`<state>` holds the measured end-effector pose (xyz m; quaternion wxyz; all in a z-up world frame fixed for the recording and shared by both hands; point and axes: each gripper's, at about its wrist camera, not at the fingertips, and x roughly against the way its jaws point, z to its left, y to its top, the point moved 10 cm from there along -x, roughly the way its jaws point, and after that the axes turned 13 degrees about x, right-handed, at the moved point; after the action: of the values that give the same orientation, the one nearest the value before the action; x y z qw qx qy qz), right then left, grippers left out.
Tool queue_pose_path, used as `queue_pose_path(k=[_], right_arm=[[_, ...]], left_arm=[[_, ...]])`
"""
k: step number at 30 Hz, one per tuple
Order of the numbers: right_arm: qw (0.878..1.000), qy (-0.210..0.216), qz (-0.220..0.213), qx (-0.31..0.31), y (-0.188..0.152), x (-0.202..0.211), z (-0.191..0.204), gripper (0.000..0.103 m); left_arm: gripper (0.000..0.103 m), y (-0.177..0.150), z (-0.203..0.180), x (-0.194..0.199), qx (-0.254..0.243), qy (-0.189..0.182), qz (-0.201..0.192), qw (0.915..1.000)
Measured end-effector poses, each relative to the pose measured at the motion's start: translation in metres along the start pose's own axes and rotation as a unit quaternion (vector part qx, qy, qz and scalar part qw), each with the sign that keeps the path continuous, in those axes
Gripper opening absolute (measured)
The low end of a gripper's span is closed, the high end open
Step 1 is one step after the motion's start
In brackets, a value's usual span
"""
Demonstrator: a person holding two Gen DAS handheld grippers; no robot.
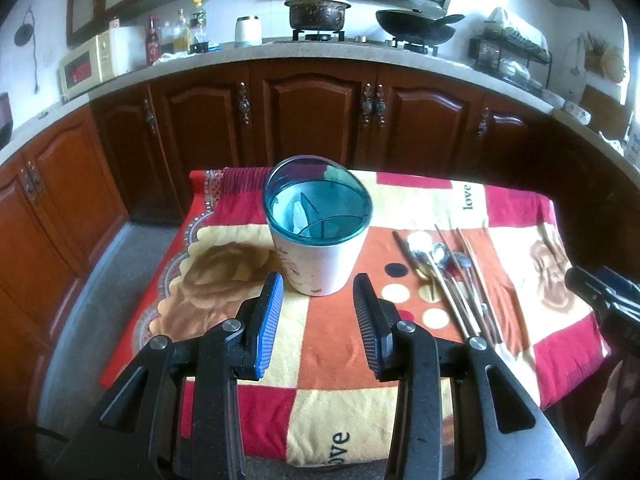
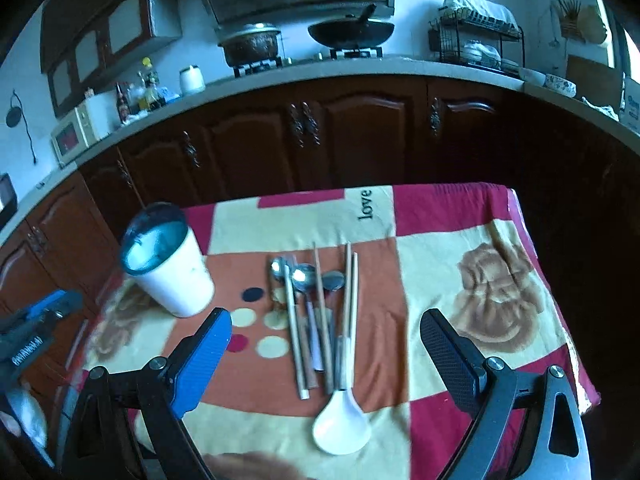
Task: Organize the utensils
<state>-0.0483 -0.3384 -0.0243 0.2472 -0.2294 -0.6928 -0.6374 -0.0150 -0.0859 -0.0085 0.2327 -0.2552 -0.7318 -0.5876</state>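
Observation:
A white utensil holder with a teal divided rim stands on the patterned cloth; it also shows in the right wrist view. A pile of metal spoons and chopsticks lies to its right, with a white ladle at the near end. The pile shows in the left wrist view too. My left gripper is open and empty, just in front of the holder. My right gripper is open wide and empty, above the utensil pile.
The table is covered by a red, orange and cream cloth. Dark wooden cabinets and a counter with a stove, pots and a dish rack stand behind. The floor lies to the left.

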Motion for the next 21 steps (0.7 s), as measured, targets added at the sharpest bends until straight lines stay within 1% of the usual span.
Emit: queue_pose_path(k=[4, 7, 12, 21], right_arm=[[1.000, -0.005, -0.013, -0.009, 0.006, 0.015, 0.009, 0.094], [1.000, -0.009, -0.017, 0.003, 0.010, 0.022, 0.018, 0.094], [0.999, -0.003, -0.031, 0.012, 0.019, 0.033, 0.030, 0.094], [0.999, -0.019, -0.041, 0.027, 0.025, 0.050, 0.032, 0.094]], left_arm=[[0.036, 0.001, -0.006, 0.010, -0.004, -0.006, -0.007, 1.0000], [0.036, 0.002, -0.009, 0.016, -0.005, -0.008, -0.012, 0.9999], [0.036, 0.005, -0.009, 0.026, -0.004, -0.011, -0.021, 0.9997], [0.036, 0.009, -0.014, 0.040, -0.002, -0.021, -0.031, 0.9993]])
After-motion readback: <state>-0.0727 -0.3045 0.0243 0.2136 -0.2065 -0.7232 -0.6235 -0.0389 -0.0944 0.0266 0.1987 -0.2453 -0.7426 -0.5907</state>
